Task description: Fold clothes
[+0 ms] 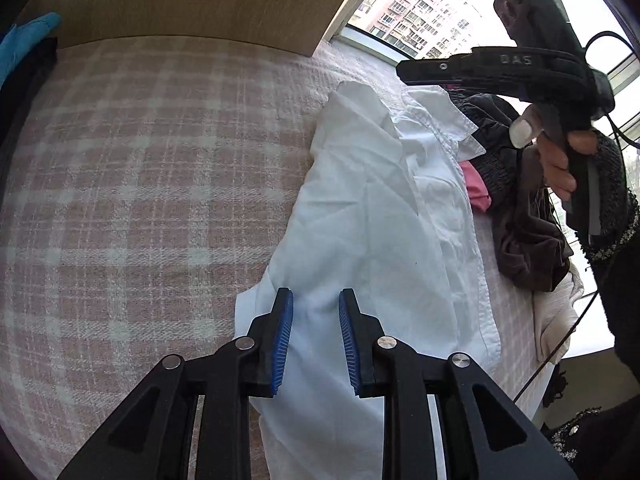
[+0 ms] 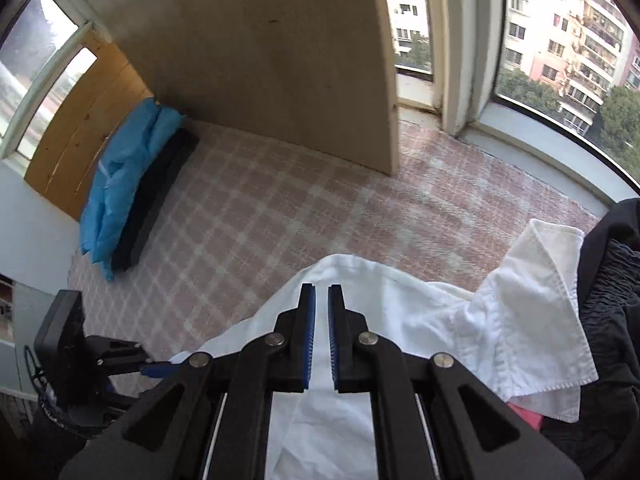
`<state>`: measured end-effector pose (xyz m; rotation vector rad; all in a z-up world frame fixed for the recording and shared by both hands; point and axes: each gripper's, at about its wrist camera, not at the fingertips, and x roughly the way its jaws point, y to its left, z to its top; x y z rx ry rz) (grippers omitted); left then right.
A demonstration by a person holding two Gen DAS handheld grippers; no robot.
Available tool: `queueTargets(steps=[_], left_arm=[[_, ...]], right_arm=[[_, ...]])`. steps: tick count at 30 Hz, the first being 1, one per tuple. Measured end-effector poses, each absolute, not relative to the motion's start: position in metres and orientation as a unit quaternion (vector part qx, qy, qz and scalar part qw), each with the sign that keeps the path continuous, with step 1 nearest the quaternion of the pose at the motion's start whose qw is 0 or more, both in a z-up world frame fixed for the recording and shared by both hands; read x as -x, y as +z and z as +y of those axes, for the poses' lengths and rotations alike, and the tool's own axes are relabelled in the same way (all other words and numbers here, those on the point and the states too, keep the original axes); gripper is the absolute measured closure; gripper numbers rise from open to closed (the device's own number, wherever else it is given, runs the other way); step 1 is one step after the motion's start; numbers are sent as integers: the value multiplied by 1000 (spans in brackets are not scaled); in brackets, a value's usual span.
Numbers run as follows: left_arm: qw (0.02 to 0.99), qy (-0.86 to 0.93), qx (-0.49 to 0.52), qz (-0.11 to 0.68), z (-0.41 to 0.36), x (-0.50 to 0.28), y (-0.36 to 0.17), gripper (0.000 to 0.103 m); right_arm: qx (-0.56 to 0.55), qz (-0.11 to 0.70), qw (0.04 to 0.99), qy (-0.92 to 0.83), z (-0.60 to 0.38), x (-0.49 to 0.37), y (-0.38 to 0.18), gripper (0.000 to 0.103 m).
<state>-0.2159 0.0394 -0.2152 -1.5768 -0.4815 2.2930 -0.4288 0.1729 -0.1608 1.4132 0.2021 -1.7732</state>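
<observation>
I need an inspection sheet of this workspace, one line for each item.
Surface: pink checked bedcover, mostly bare.
Job's things: white shirt, crumpled and unfolded.
Clutter: dark garments and a pink item beside the shirt; blue cloth on a dark pad at the far edge.
Grippers: left tongs open over the shirt's hem; right tongs narrowly apart over the shirt, grip cannot be told.
Cables: black cable hanging below the right tool.
Surroundings: beige panel, windows, apartment blocks outside.
</observation>
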Motion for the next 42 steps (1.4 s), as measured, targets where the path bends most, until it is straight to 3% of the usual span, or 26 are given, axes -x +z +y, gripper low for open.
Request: queueTargets(steps=[2,4,6,9,16,18,21,23,24,25,31,38,41,42], left_arm=[[159,802,551,-166,40,216,-215,79],[160,802,550,-167,41,215,-216,79],[163,803,549,-164,41,214,-217,79],[155,808,550,-144,37,202,-214,82],[137,826,510,-198,-8,169,-180,80],[155,829,495,-208,-9,171,-174,78],[204,811,499,-227,13,193,-190,76],[176,801,538,-192,30,205,-212,75],[152,801,557,-161,32,206,-219,87],[141,804,555,-159,28,204,-216,90],[136,839,508,-140,24,202,-171,79],[221,821,516,-105,99,255,-188,76],[183,817,545,-49,110,278,-213,77],[173,818,548,-34,109,283,-217,88]], right_arm=[[-579,90,474,-657,151,399,-163,84],[-600,132,489,-618,129,371,-183,83],[-591,210,434,-647,124,368,-205,83],[-577,232,361,-695,140,401,-221,83],[-593,129,400,-687,178,411,-195,81],[-607,93,426,-664,178,406,-194,71],[-628,131,417,-644,163,398,-217,71],[-631,139,392,-655,170,408,-221,78],[-629,132,375,-668,179,416,-216,77],[-615,127,352,-694,195,425,-203,76],[-575,54,318,-752,290,431,-148,74],[-641,60,325,-692,280,427,-217,74],[-621,115,287,-720,282,431,-220,89],[-614,118,286,-726,283,431,-213,102]])
